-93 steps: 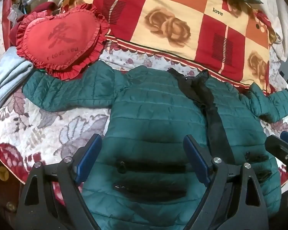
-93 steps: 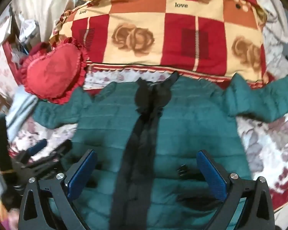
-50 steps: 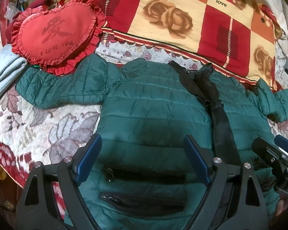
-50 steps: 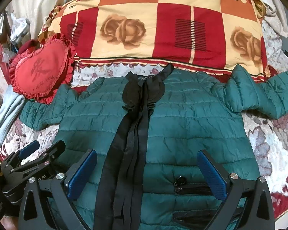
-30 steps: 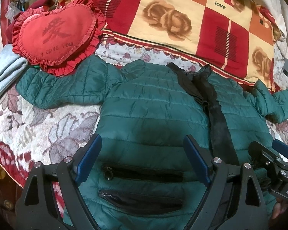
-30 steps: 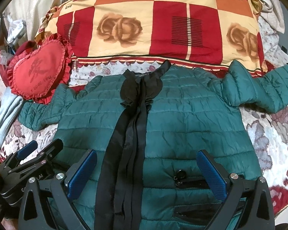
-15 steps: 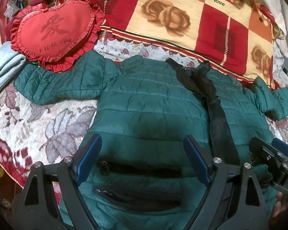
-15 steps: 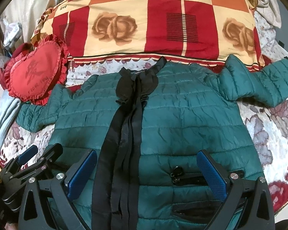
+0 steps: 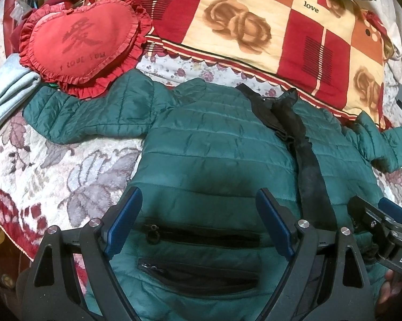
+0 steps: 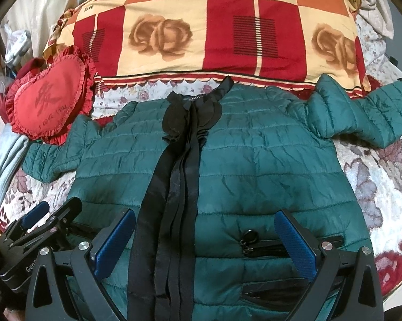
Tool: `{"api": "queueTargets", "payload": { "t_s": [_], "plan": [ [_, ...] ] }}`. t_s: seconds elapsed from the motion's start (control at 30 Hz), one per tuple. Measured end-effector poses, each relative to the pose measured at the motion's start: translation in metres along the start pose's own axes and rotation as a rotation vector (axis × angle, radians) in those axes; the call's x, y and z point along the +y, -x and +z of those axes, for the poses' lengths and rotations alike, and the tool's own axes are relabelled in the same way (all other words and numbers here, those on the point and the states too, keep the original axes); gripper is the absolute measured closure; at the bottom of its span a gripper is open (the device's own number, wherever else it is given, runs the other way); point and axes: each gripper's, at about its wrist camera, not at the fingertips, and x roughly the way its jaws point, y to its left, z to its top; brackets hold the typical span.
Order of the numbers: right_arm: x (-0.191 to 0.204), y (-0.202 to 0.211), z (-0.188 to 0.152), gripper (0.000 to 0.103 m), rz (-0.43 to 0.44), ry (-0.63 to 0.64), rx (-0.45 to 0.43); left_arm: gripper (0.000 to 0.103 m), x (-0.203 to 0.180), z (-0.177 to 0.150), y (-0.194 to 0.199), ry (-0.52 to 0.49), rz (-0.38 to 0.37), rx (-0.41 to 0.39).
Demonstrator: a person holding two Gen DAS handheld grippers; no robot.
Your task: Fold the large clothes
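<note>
Lying flat: green quilted jacket (image 10: 254, 165), front up on the floral bedspread (image 9: 67, 168), sleeves spread toward 9 and 3 o'clock
Centre strip: black placket (image 10: 174, 187) from the collar at 12 o'clock toward 6
Left gripper (image 9: 198, 222): fingers wide apart, empty, above the pocket zips (image 9: 201, 236)
Right gripper (image 10: 205, 240): spread wide, holding nothing, above the hem
Beyond collar: checked rose quilt (image 10: 206, 26)
Toward 10 o'clock: red heart cushion (image 9: 80, 42), overlapping one sleeve

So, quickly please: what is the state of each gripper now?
Left gripper: open, holding nothing, above the green jacket.
Right gripper: open, holding nothing, above the same jacket.
</note>
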Motion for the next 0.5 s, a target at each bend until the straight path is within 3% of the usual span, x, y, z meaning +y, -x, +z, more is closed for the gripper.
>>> {"api": "queueTargets", "payload": {
  "t_s": [0.5],
  "plan": [
    [0.003,-0.004,-0.002,0.000,0.004,0.006,0.010,0.016,0.011,0.001,-0.002,0.013,0.016,0.006]
  ]
}}
